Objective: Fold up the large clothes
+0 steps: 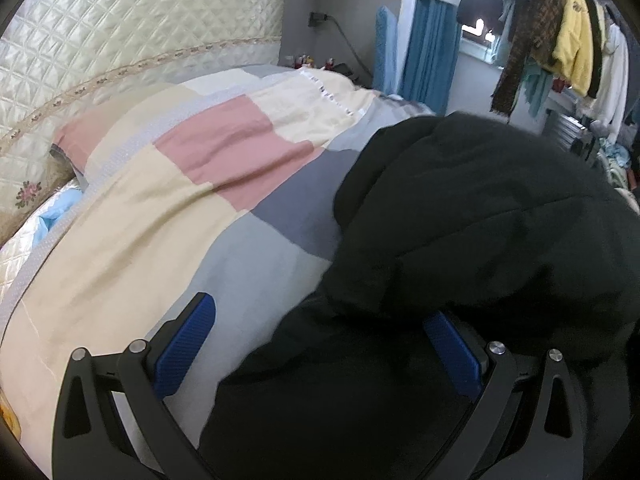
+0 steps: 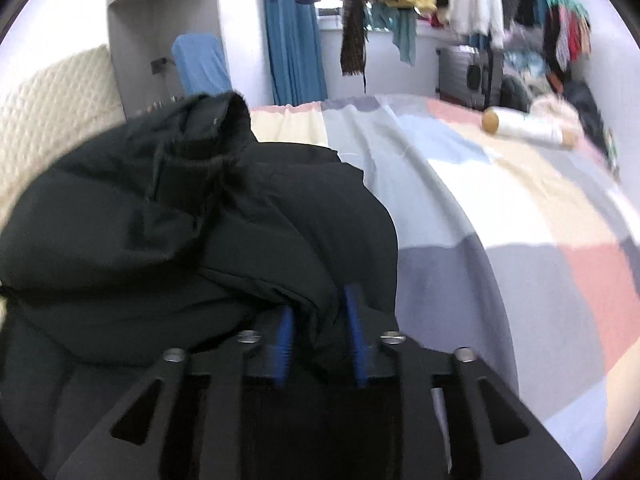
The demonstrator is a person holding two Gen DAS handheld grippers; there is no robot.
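A black padded jacket [image 1: 480, 216] lies bunched on the patchwork bedspread [image 1: 180, 208]. It also shows in the right wrist view [image 2: 160, 216], heaped at the left. My left gripper [image 1: 320, 320] is open, jaws wide apart; the jacket's edge drapes over its right blue pad [image 1: 452, 348], while the left pad [image 1: 186, 340] is over bare bedspread. My right gripper [image 2: 318, 320] is shut on a fold of the jacket, with black fabric pinched between its blue pads [image 2: 285, 340].
A quilted cream headboard [image 1: 140, 28] stands at the left. A white roll with a cork end [image 2: 524, 126] lies far on the bedspread [image 2: 500, 240]. Hanging clothes [image 1: 560, 32], a blue curtain [image 2: 294, 48] and a suitcase [image 2: 464, 68] are beyond the bed.
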